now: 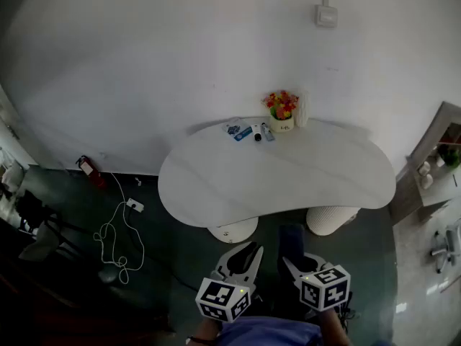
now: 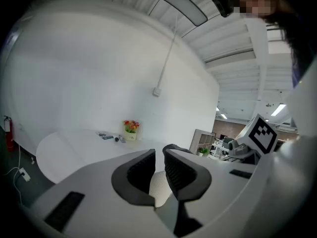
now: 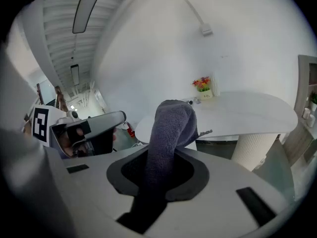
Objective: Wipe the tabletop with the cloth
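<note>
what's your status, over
Right tongs shut on grey cloth. Left tongs slightly apart, empty. Tabletop ahead, cloth off it. Flowerpot, small items at its far edge.

No legible txt anywhere. Flower pot (image 1: 282,125) at tabletop's (image 1: 274,179) 12 o'clock has a mark, too small to read.

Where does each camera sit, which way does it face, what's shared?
Head view: on the person's head, steeply down at the white table; left claw and right claw at bottom.
Left gripper view: on the left claw, facing the table; jaws slightly apart, empty.
Right gripper view: on the right claw, facing the table; jaws clamp the grey cloth.
Shared: all show the flower pot.
</note>
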`<state>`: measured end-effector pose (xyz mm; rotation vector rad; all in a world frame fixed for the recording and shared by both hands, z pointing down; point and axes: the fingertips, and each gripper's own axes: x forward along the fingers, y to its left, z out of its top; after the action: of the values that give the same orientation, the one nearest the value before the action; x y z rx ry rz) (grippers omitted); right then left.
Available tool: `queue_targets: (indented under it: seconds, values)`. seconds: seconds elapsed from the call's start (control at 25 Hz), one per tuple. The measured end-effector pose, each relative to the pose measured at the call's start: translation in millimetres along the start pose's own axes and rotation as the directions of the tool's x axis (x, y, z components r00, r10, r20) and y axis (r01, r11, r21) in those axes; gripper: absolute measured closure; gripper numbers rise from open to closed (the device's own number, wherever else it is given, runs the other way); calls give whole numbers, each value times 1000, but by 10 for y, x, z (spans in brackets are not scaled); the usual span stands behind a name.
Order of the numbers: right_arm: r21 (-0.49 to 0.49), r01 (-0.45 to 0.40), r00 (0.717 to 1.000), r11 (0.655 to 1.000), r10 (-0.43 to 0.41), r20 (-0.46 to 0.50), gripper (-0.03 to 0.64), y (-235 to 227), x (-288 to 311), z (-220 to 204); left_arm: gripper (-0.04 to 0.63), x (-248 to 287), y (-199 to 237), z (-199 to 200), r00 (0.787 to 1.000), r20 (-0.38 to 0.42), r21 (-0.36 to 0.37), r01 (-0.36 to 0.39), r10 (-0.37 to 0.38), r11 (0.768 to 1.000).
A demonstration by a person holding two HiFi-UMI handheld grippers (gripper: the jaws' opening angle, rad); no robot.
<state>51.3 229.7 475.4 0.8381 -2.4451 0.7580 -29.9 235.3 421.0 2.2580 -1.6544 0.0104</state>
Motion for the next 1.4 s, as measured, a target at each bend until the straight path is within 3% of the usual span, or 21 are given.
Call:
queue_targets:
  seconds: [0.8,1.04,1.4]
  values:
    - [66,73,996,995,-76,47,534,-388,-192,110,537,241,-228,-78,994,-72,50,84,-80,995]
    - [98,88,994,991,-94,61,534,-848,-108,368,537,769,-191,-15,993,-74,27,95,-93,995]
    - [134,90,996,987,-92,7,534,-1959,196,907,537,1823,-219,72,990,-73,-32,116,-119,993]
